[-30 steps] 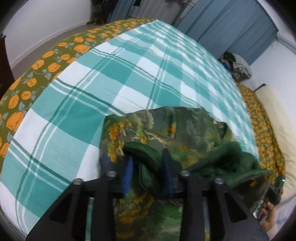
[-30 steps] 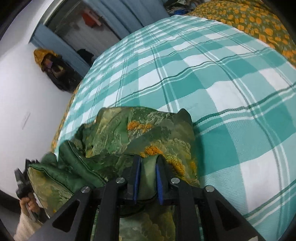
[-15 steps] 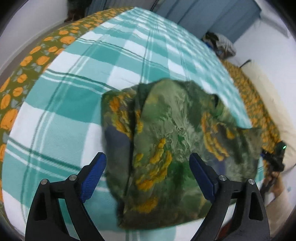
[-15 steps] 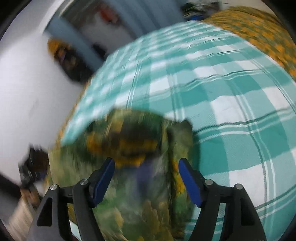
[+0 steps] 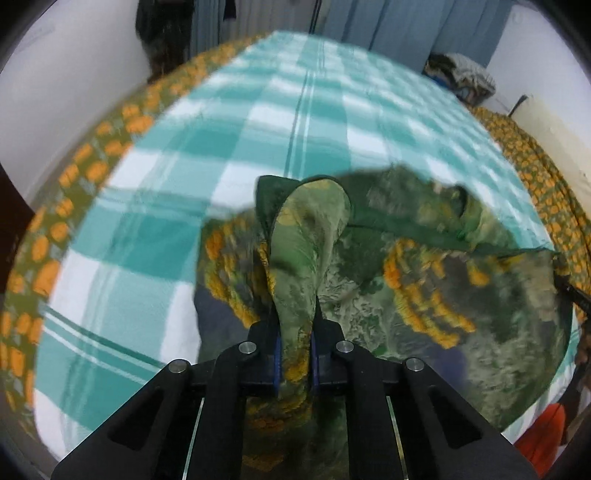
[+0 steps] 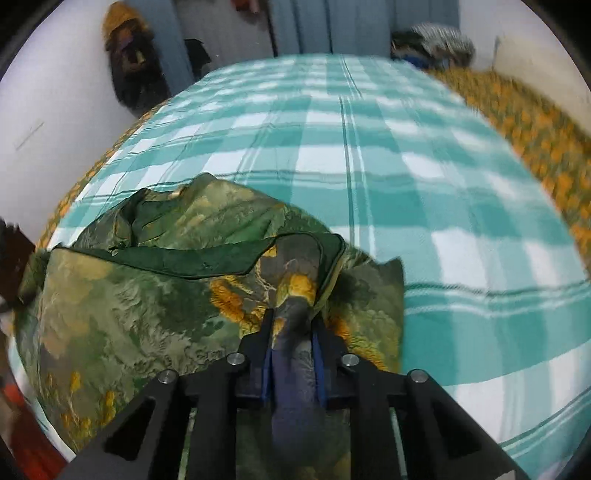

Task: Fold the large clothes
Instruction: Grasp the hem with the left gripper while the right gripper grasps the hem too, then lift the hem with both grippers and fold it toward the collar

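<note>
A green garment (image 5: 424, 295) printed with yellow-orange flowers lies bunched on the near end of a teal and white checked bed cover (image 5: 258, 129). My left gripper (image 5: 294, 332) is shut on a raised fold of it near its left side, and the cloth stands up in a loop between the blue pads. In the right wrist view the same garment (image 6: 129, 295) spreads to the left over the checked cover (image 6: 406, 184). My right gripper (image 6: 293, 325) is shut on a fold near its right edge, with a dark green hem running past the fingertips.
An olive sheet with orange flowers (image 5: 48, 229) borders the cover on both sides (image 6: 535, 122). A pile of clothes (image 5: 458, 74) sits at the far corner by blue curtains (image 5: 406, 29). Dark items hang on the wall (image 6: 125, 66). Something red-orange (image 5: 543, 439) shows at the near edge.
Both grippers let go of the garment and opened wide half a second ago. Both have since shut on new folds of it, and both views have rolled and shifted.
</note>
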{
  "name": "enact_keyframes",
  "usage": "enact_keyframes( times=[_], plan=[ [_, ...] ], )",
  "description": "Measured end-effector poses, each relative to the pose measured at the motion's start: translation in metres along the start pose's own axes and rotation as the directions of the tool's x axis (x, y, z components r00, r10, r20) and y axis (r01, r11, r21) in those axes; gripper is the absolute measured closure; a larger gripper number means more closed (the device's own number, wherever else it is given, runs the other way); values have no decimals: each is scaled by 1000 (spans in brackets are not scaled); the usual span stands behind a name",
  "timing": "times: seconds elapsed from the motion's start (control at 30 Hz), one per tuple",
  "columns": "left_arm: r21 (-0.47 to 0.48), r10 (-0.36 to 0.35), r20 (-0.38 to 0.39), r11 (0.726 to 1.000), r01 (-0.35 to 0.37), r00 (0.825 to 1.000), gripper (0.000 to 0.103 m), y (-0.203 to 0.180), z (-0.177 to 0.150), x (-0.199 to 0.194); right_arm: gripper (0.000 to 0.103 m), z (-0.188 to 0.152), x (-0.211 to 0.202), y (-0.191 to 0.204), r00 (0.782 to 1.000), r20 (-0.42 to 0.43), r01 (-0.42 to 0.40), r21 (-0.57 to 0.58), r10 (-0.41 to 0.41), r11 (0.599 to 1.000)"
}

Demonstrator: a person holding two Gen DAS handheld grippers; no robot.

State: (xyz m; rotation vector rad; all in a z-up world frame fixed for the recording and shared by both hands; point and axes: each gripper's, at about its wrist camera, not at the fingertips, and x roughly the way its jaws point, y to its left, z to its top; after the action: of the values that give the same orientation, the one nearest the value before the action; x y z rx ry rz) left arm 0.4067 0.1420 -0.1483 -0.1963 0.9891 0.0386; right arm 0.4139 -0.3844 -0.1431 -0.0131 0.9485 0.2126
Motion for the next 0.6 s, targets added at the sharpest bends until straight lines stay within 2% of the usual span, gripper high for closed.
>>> enact_keyframes(
  times=[0.1,0.17,0.23,0.33,0.37,0.43,0.53,0.6],
  plan=[
    [17,3,107,1000,-5,994,94,-10,25,-28,89,19,-24,-2,997,80,21,2,-21,1000],
    [28,8,179,1000,-13,984,94,-20,45,-40,89,43,-40,-4,988,152,28,18,-31,999],
    [44,48,262,997,-62,964,94,-31,63,-47,89,61,-49,-3,977,206,41,28,-46,999],
    [49,121,323,988,-144,939,94,-40,78,-30,89,86,-50,-1,957,276,79,36,-86,996],
    [49,157,326,982,-183,932,94,-40,80,-14,89,90,-46,-1,953,284,94,37,-100,995],
    [46,201,295,973,-224,934,94,-36,77,19,89,91,-23,-1,952,272,139,26,-141,990],
    [45,234,187,968,-247,954,93,-23,58,76,89,76,26,-7,971,169,166,32,-169,986],
    [65,253,145,962,-264,957,92,-17,39,103,89,59,55,-10,978,104,178,34,-181,983]
  ],
)
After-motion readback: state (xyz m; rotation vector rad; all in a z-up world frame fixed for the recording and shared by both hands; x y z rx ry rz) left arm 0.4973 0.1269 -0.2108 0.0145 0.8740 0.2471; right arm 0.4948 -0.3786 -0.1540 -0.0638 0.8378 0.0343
